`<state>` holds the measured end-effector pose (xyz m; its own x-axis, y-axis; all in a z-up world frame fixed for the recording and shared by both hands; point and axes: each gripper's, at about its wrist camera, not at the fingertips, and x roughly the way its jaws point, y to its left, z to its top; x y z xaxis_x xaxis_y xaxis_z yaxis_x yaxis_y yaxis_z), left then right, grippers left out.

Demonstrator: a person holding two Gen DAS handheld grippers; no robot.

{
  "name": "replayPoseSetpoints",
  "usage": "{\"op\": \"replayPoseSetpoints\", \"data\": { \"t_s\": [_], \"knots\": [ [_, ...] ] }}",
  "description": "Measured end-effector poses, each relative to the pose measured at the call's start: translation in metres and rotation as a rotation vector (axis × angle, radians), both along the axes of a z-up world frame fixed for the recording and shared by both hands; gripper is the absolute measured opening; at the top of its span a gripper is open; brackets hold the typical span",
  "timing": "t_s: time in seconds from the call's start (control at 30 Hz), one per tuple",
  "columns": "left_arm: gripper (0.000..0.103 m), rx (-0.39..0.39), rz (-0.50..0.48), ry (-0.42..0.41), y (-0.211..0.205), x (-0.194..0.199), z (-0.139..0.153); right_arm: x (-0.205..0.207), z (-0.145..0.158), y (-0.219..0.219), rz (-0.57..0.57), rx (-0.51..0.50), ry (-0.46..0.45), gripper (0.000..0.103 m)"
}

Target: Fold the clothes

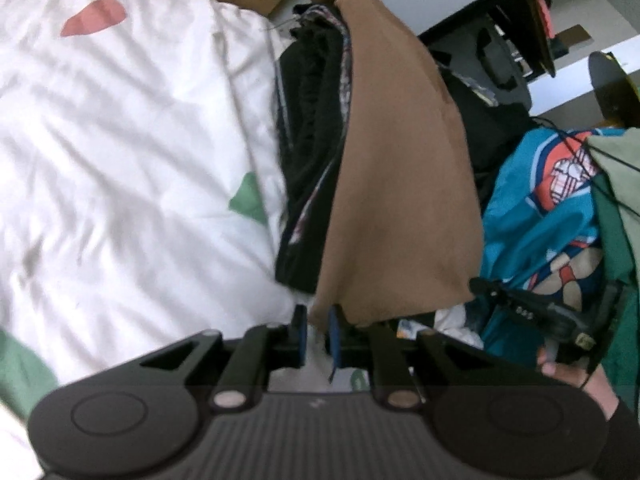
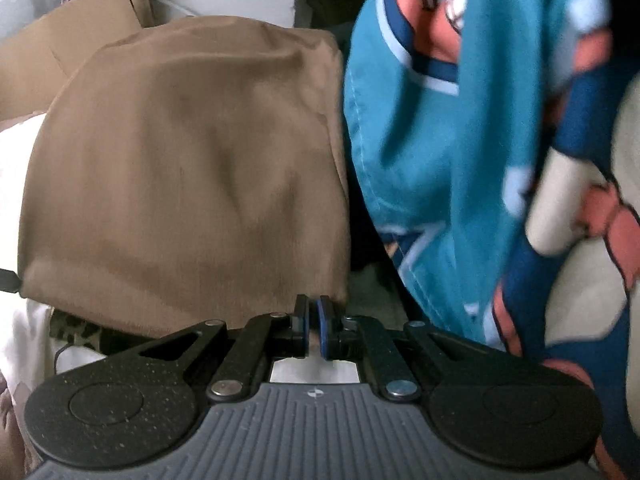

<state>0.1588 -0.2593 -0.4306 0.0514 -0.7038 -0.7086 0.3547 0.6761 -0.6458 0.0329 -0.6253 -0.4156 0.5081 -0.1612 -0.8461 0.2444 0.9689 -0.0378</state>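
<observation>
Plain tan-brown cloth garment (image 1: 396, 184) on top of stack of dark folded clothes (image 1: 312, 168), on white quilt with green and pink patches (image 1: 120, 140). Left gripper (image 1: 318, 336) pinches near edge at 6 o'clock. Right gripper (image 2: 314, 328), jaws nearly shut, nips opposite near corner (likely both hold the edge to square it with stack). Teal cartoon-print fabric (image 2: 440, 140) bunched at 3 o'clock. Bare hand (image 1: 576, 376) at 4 o'clock.
</observation>
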Motion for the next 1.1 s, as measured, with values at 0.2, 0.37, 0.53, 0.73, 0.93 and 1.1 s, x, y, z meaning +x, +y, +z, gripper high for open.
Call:
{"op": "replayPoseSetpoints", "data": {
  "t_s": [0.2, 0.37, 0.53, 0.73, 0.93, 1.1],
  "knots": [
    [0.045, 0.051, -0.004, -0.003, 0.008, -0.004, 0.016, -0.016, 0.018, 0.001, -0.079, 0.092, -0.019, 0.023],
    [0.069, 0.09, 0.008, -0.045, 0.022, 0.001, 0.047, -0.023, 0.044, 0.002, -0.137, 0.14, -0.052, 0.05],
    [0.083, 0.135, 0.031, -0.088, 0.033, 0.009, 0.084, -0.022, 0.068, 0.01, -0.18, 0.177, -0.052, 0.081],
    [0.095, 0.191, 0.06, -0.11, 0.052, 0.011, 0.13, -0.014, 0.099, 0.022, -0.206, 0.226, -0.042, 0.094],
    [0.099, 0.29, 0.145, -0.132, 0.083, 0.009, 0.18, -0.012, 0.139, 0.039, -0.216, 0.236, -0.047, 0.102],
    [0.102, 0.381, 0.185, -0.172, 0.107, 0.006, 0.223, -0.015, 0.169, 0.054, -0.204, 0.271, -0.038, 0.103]
  ]
}}
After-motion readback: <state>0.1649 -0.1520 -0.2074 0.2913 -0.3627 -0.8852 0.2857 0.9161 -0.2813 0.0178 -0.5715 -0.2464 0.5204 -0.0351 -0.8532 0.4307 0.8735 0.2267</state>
